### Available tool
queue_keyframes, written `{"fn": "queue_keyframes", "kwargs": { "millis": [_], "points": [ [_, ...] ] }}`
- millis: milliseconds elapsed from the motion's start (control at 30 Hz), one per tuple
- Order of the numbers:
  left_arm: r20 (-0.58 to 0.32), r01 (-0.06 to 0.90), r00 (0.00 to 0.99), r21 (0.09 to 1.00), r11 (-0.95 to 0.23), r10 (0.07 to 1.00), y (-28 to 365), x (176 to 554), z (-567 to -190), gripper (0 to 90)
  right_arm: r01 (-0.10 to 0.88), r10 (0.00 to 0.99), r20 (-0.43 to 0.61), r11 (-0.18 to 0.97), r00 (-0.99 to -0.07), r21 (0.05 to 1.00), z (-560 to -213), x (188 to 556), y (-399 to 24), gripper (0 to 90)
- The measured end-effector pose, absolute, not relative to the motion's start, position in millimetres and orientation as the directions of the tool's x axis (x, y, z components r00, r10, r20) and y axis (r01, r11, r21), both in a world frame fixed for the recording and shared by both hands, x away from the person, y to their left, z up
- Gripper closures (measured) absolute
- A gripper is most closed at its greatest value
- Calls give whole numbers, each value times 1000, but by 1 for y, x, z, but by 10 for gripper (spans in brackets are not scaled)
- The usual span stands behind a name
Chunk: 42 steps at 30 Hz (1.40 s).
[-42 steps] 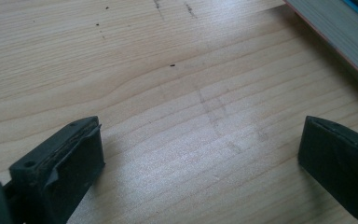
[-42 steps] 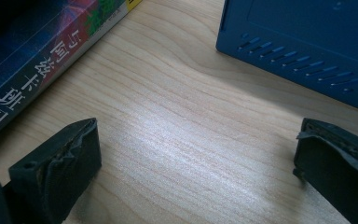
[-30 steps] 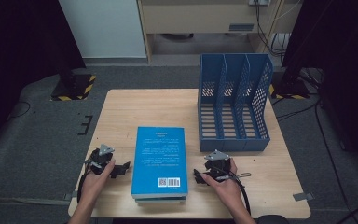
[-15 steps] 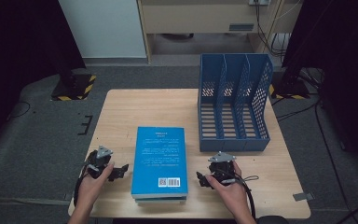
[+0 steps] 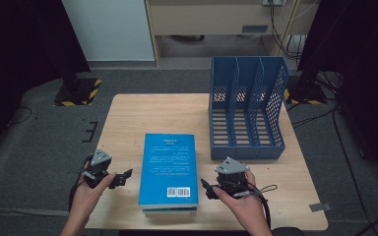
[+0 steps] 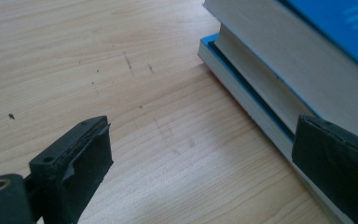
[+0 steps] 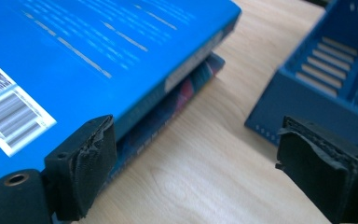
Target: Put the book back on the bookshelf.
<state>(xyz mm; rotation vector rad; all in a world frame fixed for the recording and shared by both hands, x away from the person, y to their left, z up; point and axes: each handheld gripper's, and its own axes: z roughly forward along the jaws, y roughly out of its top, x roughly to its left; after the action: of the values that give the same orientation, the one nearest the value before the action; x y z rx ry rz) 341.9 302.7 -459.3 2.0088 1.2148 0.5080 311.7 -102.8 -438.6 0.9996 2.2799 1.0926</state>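
Two books (image 5: pixel 170 169) lie stacked flat between the left gripper (image 5: pixel 123 177) and right gripper (image 5: pixel 207 189), both with jaws apart and holding nothing, so none is yet filed in the blue rack (image 5: pixel 246 147) beyond the right gripper.

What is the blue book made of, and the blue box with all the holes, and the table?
Blue book: looks like paper, pale page edges under a smooth, slightly glossy cover. Blue box: probably moulded plastic, with even rows of slots and thin dividers. Table: seems light wood or wood-look laminate, showing grain lines, matte.
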Motion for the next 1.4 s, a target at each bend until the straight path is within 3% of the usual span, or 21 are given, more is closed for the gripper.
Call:
{"fn": "queue_keyframes", "kwargs": {
  "millis": [367, 667, 1167, 1400],
  "points": [
    [-43, 562, 520, 769, -304, 853, 283, 348, -430, 42, 414, 686, -11, 451, -728, 790, -432, 340, -65, 106],
    [-44, 553, 616, 735, -392, 786, 238, 356, -439, 31, 440, 641, 68, 443, -765, 781, -445, 352, -51, 65],
    [-150, 578, 666, 723, -379, 731, 224, 369, -447, 30, 494, 624, 158, 414, -766, 765, -455, 364, -52, 39],
    [-158, 577, 677, 721, -384, 719, 225, 373, -447, 25, 565, 610, 284, 336, -740, 753, -466, 369, -56, 25]
  ]
}}
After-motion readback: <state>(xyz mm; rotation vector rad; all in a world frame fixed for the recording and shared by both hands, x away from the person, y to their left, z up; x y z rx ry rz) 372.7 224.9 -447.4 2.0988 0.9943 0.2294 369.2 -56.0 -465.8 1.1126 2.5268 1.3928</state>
